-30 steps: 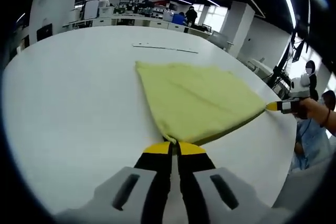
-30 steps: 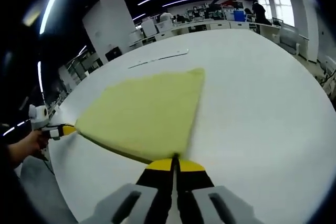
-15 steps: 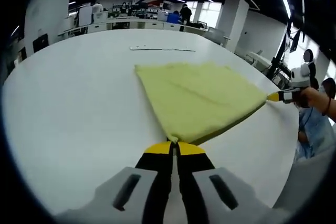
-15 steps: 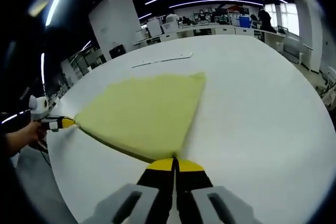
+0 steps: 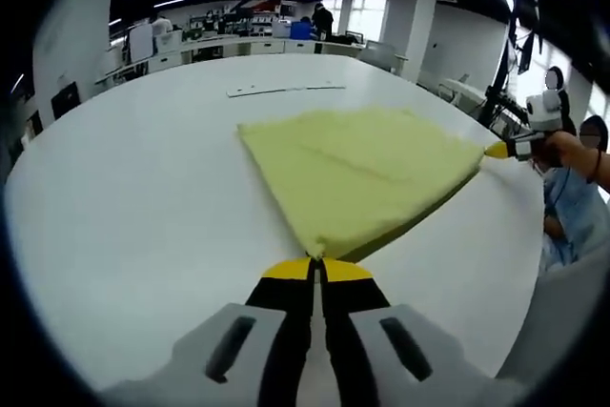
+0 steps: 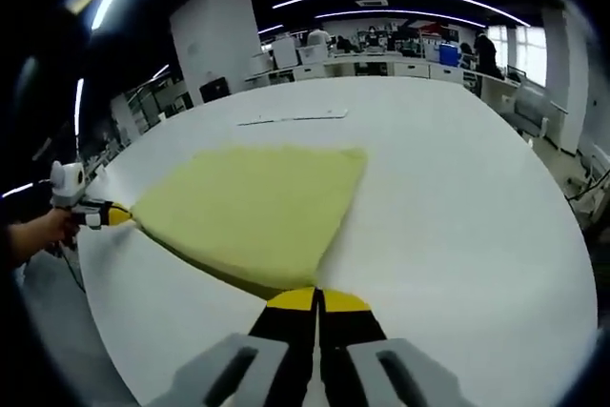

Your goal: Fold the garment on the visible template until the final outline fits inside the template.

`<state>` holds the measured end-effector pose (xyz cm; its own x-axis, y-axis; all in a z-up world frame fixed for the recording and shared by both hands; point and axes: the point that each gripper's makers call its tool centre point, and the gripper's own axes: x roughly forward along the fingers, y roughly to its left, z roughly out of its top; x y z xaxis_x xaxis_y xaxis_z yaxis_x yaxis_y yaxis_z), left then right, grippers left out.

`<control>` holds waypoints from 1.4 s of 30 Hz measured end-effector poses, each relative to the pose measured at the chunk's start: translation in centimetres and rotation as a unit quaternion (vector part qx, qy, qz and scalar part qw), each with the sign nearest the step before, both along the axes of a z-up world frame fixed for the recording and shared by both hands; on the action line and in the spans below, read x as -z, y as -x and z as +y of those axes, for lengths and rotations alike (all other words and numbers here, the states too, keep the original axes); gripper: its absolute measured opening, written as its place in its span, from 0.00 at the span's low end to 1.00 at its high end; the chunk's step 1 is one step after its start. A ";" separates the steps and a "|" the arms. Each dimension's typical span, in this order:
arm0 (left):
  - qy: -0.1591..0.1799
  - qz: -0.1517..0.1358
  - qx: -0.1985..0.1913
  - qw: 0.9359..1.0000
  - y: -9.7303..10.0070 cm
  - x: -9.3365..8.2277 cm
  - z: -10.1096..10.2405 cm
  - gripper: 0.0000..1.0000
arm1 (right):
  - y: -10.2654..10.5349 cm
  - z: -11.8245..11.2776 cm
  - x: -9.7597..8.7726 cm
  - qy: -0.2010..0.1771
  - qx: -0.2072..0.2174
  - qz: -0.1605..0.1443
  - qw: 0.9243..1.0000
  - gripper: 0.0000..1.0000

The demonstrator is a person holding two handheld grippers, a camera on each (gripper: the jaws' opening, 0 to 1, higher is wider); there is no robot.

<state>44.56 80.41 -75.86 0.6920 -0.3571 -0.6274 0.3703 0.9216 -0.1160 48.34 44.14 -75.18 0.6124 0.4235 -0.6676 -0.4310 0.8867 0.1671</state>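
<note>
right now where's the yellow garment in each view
Left gripper view: the yellow garment spreads across the centre, one corner pinched at this view's own jaws, another by the right gripper at the right edge.
Right gripper view: the garment lies left of centre, reaching the left gripper.
Shared landmark: the thin strip on the table beyond it.

The left gripper (image 5: 317,262) has black fingers (image 5: 289,312) with yellow tips on a grey slotted body. The right gripper (image 6: 317,293) looks alike. The person wears a light blue sleeve (image 5: 562,226) and a dark wristband (image 5: 598,188).
</note>
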 end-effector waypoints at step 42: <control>-0.044 0.011 0.049 0.998 2.4 1.4 0.2 0.00 | 2.7 -0.2 0.9 -0.011 0.012 0.038 0.999 0.00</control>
